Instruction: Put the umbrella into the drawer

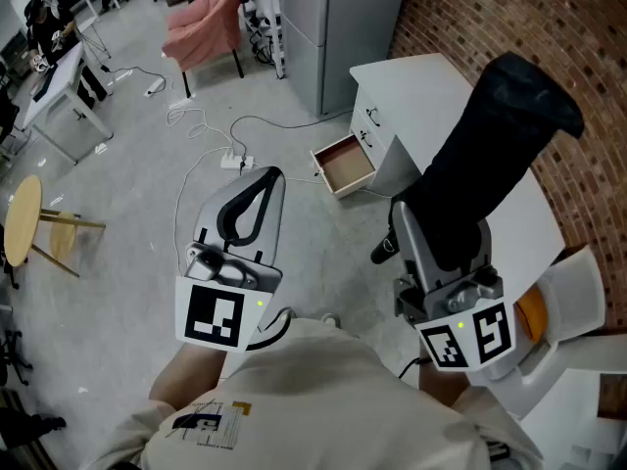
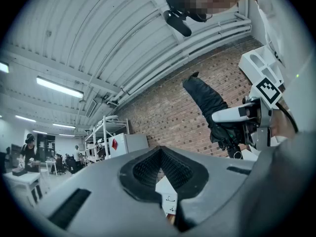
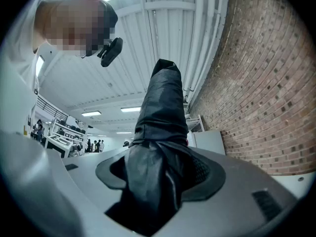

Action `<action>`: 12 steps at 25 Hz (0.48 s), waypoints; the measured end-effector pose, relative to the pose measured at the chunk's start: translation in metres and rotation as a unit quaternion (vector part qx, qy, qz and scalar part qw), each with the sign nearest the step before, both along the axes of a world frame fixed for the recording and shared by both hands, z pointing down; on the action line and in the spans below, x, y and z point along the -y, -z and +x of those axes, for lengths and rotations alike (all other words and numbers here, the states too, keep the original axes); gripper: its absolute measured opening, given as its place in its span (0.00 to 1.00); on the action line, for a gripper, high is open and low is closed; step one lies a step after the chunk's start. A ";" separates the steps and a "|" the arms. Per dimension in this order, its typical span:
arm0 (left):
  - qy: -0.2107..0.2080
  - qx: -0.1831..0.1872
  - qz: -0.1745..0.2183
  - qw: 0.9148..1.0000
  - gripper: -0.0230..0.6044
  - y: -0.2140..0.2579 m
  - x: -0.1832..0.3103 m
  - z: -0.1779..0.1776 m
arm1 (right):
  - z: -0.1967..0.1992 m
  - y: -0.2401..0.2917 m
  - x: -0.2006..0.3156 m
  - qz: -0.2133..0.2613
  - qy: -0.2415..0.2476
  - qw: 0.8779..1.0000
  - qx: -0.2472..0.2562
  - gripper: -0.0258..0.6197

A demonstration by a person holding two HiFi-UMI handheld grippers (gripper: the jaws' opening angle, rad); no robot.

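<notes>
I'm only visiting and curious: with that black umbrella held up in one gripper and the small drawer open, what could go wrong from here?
The umbrella is long and the right gripper clamps it near one end, so it may swing or slip. The open drawer looks short beside it, so the umbrella may catch on the rim or stick out. Cables lie on the floor near the drawer, a possible trip.
</notes>
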State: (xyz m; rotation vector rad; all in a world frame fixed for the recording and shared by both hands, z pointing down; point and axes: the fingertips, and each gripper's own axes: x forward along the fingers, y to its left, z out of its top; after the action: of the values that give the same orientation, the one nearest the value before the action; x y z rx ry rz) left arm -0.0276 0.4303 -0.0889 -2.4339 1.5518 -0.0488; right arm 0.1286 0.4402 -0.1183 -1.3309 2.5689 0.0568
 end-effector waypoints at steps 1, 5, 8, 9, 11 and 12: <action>0.000 0.002 0.000 1.000 0.05 -0.002 0.002 0.002 | 0.001 0.000 0.001 0.001 0.000 1.000 -0.001 0.46; -0.001 0.002 -0.004 1.000 0.05 -0.006 0.007 0.008 | 0.005 -0.002 0.004 -0.001 0.002 1.000 -0.002 0.46; -0.002 0.005 -0.006 1.000 0.05 -0.007 0.007 0.011 | 0.005 -0.005 0.006 -0.008 0.003 1.000 0.001 0.46; -0.003 0.007 -0.006 1.000 0.05 -0.008 0.007 0.012 | 0.005 -0.006 0.007 -0.010 0.003 1.000 0.001 0.46; -0.003 0.011 -0.007 1.000 0.05 -0.009 0.008 0.015 | 0.007 -0.007 0.008 -0.012 0.004 1.000 -0.001 0.46; -0.003 0.011 -0.008 1.000 0.05 -0.009 0.009 0.016 | 0.008 -0.008 0.008 -0.013 0.004 1.000 -0.002 0.46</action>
State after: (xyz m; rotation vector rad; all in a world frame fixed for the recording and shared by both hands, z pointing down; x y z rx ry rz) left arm -0.0114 0.4215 -0.0796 -2.4420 1.5408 -0.0869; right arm 0.1369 0.4325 -0.1106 -1.3312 2.5870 0.0243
